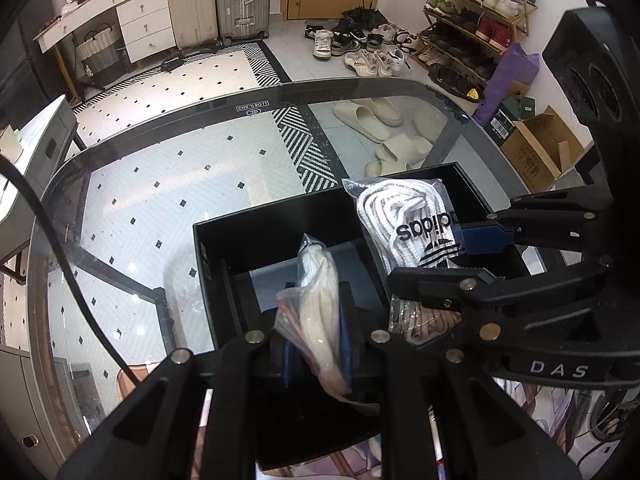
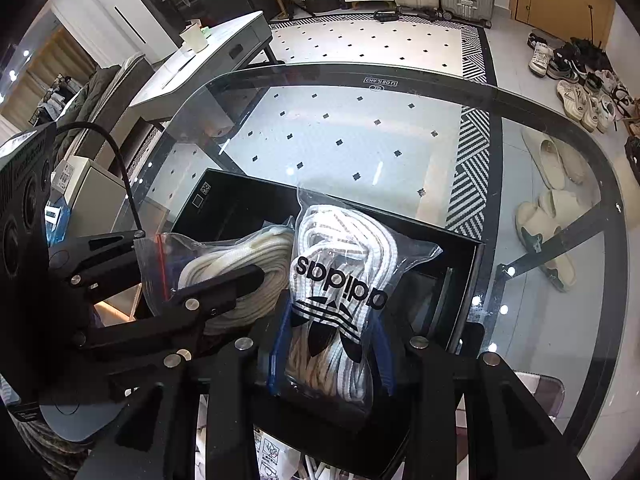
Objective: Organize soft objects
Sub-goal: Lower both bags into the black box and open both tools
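Observation:
My left gripper is shut on a clear zip bag of cream laces, held upright over the open black box. The same cream bag shows in the right wrist view with the left gripper across it. My right gripper is shut on a clear Adidas bag of white laces, held over the box's right side. In the left wrist view the Adidas bag sits between the right gripper's fingers. A third lace bag lies below it.
The box stands on a glass table with a dark rim. Through the glass I see tiled floor and beige slippers. A shoe rack, suitcases and a cardboard box stand beyond. More packets lie near the table's front edge.

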`<state>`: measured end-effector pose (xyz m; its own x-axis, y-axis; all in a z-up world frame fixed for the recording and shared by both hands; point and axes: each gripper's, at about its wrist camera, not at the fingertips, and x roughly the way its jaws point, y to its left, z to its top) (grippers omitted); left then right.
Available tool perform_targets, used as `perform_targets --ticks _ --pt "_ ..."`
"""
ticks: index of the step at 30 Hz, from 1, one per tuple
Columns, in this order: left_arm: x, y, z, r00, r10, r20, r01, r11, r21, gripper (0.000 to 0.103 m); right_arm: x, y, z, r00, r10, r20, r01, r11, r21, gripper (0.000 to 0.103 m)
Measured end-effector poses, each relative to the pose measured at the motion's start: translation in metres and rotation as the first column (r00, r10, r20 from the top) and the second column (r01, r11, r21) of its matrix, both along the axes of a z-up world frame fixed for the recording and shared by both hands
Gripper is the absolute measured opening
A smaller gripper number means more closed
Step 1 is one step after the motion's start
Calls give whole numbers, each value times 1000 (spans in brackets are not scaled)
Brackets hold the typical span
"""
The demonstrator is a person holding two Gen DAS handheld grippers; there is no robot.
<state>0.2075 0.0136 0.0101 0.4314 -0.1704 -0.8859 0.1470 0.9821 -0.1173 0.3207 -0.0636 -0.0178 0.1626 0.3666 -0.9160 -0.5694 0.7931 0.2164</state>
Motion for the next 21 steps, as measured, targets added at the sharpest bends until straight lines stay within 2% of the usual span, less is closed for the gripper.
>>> perform_targets --ticks 4,6,9,11,14,19,21 --pt "0 0 0 1000 5 -9 -5 1000 7 18 -4 -1 4 1000 -4 19 4 1000 -8 42" --pt "0 2 2 1000 14 -7 -13 1000 10 20 -4 -2 8 999 -13 41 13 1000 -12 50" --pt "-1 3 8 1000 25 8 -25 1000 12 34 -3 -7 16 998 -26 53 26 1000 1 52" --pt "-3 5 13 1000 25 15 -25 1000 -2 48 -3 -11 24 997 -33 66 32 999 9 55" --pt "-5 3 21 999 22 30 -22 1000 3 49 -5 -17 36 995 -39 89 37 999 26 68" --pt "-12 4 34 999 16 52 -16 1000 12 51 -16 -23 55 993 -37 113 33 999 36 70" --pt "-16 4 39 998 12 59 -13 1000 14 53 -20 -27 60 992 -36 120 31 999 39 74"
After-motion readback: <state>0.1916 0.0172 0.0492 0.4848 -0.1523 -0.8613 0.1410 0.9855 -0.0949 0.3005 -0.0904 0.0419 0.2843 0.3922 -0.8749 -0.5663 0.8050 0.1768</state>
